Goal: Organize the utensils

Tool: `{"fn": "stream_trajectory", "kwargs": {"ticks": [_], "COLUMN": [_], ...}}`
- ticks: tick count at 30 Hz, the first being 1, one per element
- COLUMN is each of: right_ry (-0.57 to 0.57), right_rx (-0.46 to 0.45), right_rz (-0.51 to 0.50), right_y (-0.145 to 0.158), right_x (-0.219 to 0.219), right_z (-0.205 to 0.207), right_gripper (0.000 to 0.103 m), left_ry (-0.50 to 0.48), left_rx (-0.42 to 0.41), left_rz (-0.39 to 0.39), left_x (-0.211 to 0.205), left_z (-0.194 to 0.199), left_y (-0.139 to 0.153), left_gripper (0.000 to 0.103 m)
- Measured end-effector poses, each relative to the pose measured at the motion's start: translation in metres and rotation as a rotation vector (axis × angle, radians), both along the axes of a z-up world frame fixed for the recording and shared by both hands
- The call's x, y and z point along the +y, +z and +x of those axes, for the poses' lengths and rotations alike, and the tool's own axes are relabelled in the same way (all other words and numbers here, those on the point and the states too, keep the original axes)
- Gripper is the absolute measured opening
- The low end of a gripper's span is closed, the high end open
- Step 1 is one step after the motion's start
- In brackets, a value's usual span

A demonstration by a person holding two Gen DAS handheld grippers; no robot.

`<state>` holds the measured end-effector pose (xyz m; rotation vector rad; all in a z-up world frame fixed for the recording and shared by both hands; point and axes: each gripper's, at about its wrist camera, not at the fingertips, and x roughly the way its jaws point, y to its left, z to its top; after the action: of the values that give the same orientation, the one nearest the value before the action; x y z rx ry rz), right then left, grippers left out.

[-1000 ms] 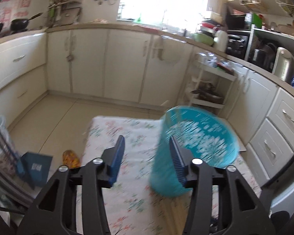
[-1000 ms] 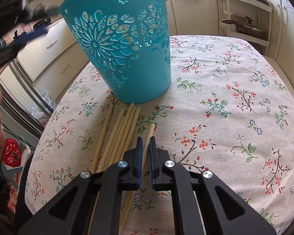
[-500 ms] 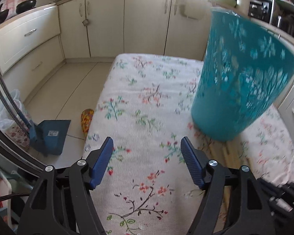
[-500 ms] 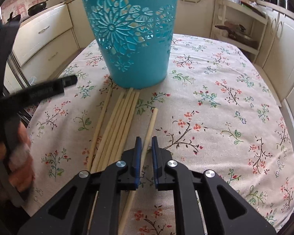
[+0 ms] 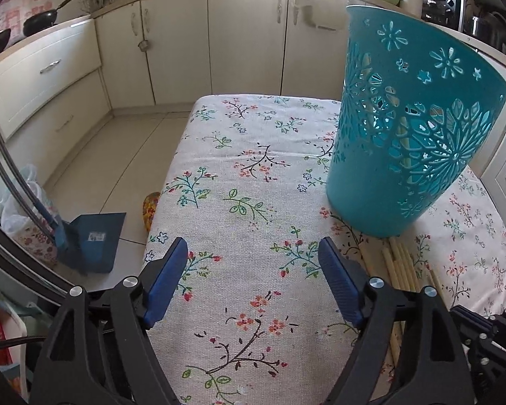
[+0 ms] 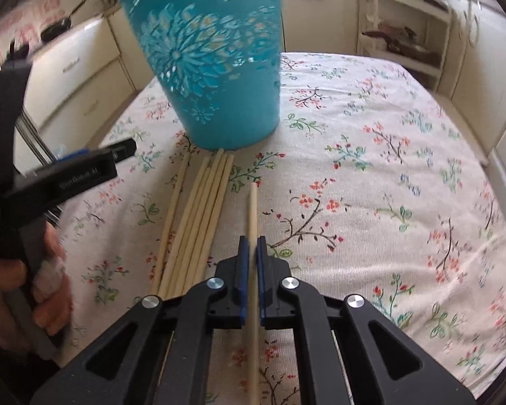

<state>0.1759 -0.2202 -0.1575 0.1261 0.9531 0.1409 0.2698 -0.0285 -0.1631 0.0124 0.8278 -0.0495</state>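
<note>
right hand-held gripper [image 6: 252, 246] pinching one chopstick [image 6: 252, 209], seemingly lifted off the table [image 6: 404, 168], though blur hinders. loose chopsticks [image 6: 199, 216] at its ten o'clock, touching teal basket [image 6: 212, 60] at twelve. left hand-held gripper [image 5: 253, 260] spread, just widened, nothing between.

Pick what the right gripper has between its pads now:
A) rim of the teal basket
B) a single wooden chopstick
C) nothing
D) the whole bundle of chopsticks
B: in the right wrist view the right gripper is shut on one chopstick, which lies apart from the bundle in front of the teal basket.
</note>
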Motion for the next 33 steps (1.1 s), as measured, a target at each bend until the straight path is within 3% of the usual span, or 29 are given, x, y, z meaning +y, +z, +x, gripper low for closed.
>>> {"fn": "stream_trajectory", "kwargs": {"ticks": [7, 17, 26, 30, 33], "right_ry": [-0.006, 0.015, 0.02, -0.012, -0.058], "right_rx": [-0.043, -0.238, -0.508, -0.632, -0.671], "right_rz": [0.157, 0.3, 0.334, 0.294, 0.248], "right_y": [0.026, 0.109, 0.202, 0.228, 0.229], "right_x": [-0.018, -0.026, -0.019, -0.003, 0.008], "right_z": [-0.013, -0.024, 0.021, 0.047, 0.074], "right_gripper": [0.006, 0.006, 0.006, 0.006, 0.006], "left_ry": [-0.004, -0.004, -0.011, -0.019, -0.024], "left_rx": [0.01, 0.012, 0.016, 0.02, 0.02], "left_rz": [0.009, 0.011, 0.019, 0.025, 0.024], "left_x": [-0.003, -0.004, -0.006, -0.007, -0.007], "left_z": [0.001, 0.002, 0.002, 0.001, 0.002], "left_y": [-0.001, -0.002, -0.003, -0.003, -0.003], "left_gripper": [0.078, 0.08, 0.081, 0.081, 0.081]}}
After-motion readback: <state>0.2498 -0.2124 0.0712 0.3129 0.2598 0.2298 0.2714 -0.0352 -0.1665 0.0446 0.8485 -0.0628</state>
